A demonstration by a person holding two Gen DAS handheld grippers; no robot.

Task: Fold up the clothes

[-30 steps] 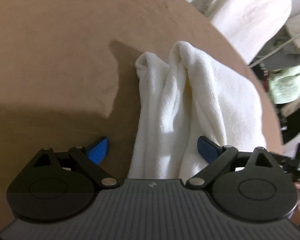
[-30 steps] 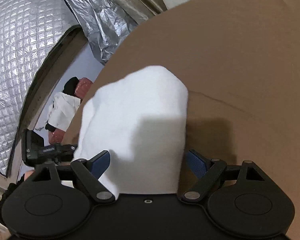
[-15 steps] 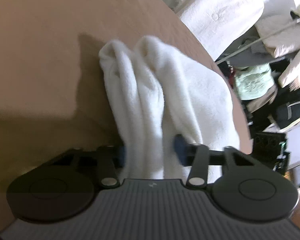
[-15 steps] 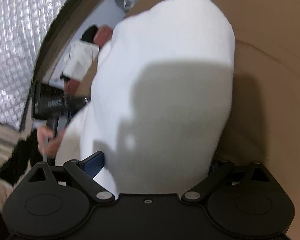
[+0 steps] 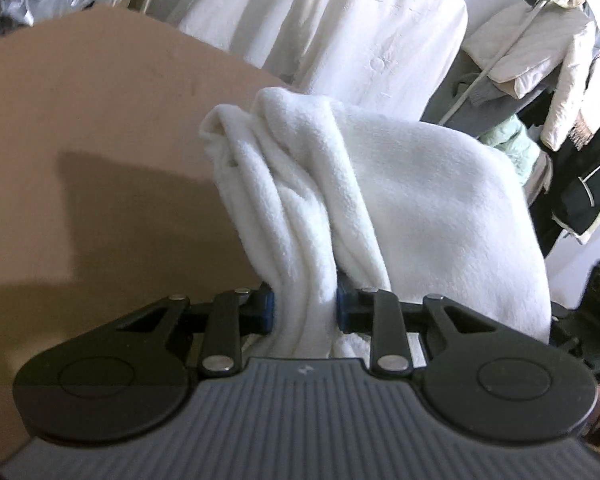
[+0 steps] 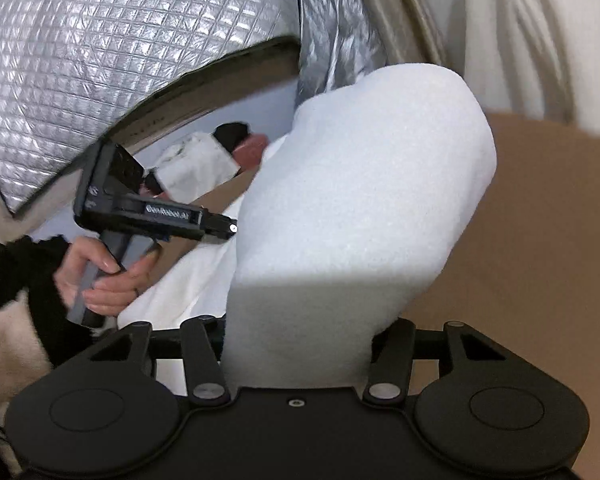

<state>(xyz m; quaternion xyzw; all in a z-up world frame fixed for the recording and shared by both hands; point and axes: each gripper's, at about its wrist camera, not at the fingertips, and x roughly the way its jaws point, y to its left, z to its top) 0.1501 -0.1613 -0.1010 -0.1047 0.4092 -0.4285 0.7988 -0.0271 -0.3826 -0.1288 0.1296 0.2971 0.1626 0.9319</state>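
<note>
A white fleece garment (image 5: pixel 400 184) is bunched into folds and lifted off the brown table (image 5: pixel 100 128). My left gripper (image 5: pixel 304 306) is shut on a gathered fold of it, blue pads pressed into the fabric. In the right wrist view the same white garment (image 6: pixel 352 200) rises as a thick folded slab between my right gripper's (image 6: pixel 300 344) fingers, which are shut on its lower edge; the pads are hidden by the cloth. The left gripper body (image 6: pixel 148 212) shows there too, held in a person's hand (image 6: pixel 104 268).
The brown table (image 6: pixel 540 240) runs to the right. A white fabric heap (image 5: pixel 340 20) lies beyond its far edge. Clothes hang on a rack (image 5: pixel 540 60) at the right. Silver quilted sheeting (image 6: pixel 100 60) covers the left background.
Both grippers went from open beside the garment to shut on it. The garment has been lifted off the table, and both views have tilted upward.
</note>
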